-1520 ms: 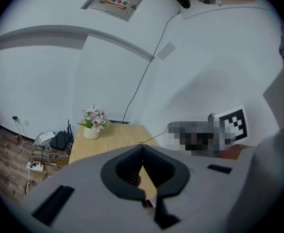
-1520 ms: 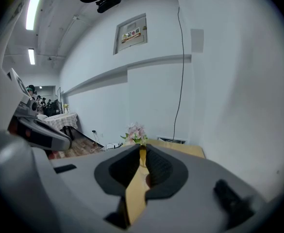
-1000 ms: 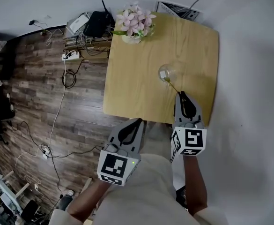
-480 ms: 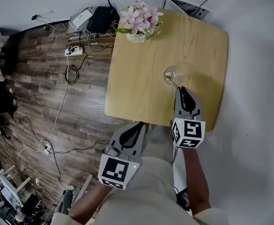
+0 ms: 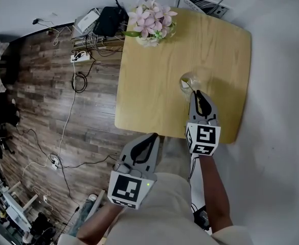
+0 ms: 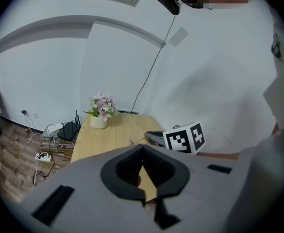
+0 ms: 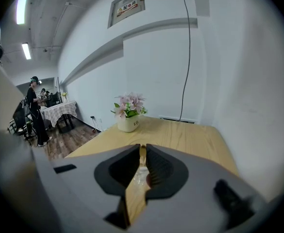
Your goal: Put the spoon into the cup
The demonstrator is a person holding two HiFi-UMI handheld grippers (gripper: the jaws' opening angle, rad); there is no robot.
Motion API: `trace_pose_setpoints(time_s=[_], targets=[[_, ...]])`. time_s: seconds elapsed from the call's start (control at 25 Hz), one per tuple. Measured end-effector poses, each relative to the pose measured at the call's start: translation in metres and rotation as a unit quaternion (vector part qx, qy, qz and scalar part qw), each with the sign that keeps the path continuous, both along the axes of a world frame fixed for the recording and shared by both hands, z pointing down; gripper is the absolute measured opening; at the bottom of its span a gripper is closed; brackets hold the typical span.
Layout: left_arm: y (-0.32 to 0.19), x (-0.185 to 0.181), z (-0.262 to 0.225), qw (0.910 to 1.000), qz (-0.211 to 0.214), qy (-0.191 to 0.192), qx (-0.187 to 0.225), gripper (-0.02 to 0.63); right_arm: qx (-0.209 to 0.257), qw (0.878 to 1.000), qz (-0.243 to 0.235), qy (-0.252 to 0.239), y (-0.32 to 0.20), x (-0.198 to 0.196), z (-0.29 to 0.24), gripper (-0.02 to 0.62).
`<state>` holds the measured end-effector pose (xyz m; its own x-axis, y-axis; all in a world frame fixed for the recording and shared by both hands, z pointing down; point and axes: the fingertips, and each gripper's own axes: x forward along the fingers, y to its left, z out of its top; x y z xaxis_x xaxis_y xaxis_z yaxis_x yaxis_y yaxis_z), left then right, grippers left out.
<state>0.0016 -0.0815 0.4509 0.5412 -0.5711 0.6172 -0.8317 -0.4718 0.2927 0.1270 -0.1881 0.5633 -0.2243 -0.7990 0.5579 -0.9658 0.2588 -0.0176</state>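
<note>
A clear glass cup [image 5: 189,80] stands on the wooden table [image 5: 154,75], right of its middle. My right gripper [image 5: 196,93] hangs just in front of the cup, shut on the thin handle of the spoon [image 5: 192,87]. The spoon's far end reaches over the cup's near rim; how deep it sits I cannot tell. In the right gripper view the handle [image 7: 142,153] runs between the shut jaws, and the cup [image 7: 141,177] shows blurred through the gap. My left gripper [image 5: 152,136] is shut and empty, held off the table's near edge.
A white pot of pink flowers [image 5: 150,27] stands at the table's far left corner. A router and tangled cables [image 5: 106,22] lie on the wood floor beyond. A white wall runs along the table's right side. People stand far off [image 7: 35,106].
My right gripper has moved forward with the spoon, bringing the spoon's end from short of the cup to over its rim. The left gripper has stayed where it was.
</note>
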Motion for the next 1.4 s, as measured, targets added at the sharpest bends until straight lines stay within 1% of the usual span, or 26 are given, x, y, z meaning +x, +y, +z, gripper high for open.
trace_pose_setpoints(time_s=[0.12,0.32,0.4,0.52,0.68,0.88,1.08,1.4], targets=[[-0.001,0.001,0.003,1.0000,-0.003,0.004,-0.001,0.011,-0.001,1.000,0.002,0.007,-0.003,-0.001,0.001,0.054],[0.000,0.002,-0.001,1.0000,0.003,0.009,0.001,0.011,-0.034,0.999,0.008,-0.003,0.002,-0.002,0.012,0.057],[0.000,0.002,-0.005,0.9999,0.007,0.010,0.006,0.011,-0.038,0.999,0.010,0.003,0.004,-0.001,0.012,0.059],[0.002,-0.001,-0.008,0.9998,0.012,0.010,0.011,0.011,-0.036,0.999,0.011,0.006,0.008,-0.002,0.009,0.111],[0.008,-0.006,-0.014,0.9996,0.016,0.014,0.016,0.011,-0.038,0.999,0.012,0.006,0.017,-0.004,0.001,0.123],[0.011,-0.011,-0.021,0.9993,0.019,0.017,0.027,0.011,-0.030,0.999,0.013,0.007,0.031,-0.001,-0.015,0.126],[0.014,-0.017,-0.032,0.9987,0.018,0.025,0.041,0.011,-0.023,1.000,0.001,0.007,0.052,-0.003,-0.037,0.126],[0.024,-0.026,-0.053,0.9974,0.014,0.037,0.061,0.011,0.002,1.000,-0.024,0.004,0.090,-0.015,-0.094,0.124]])
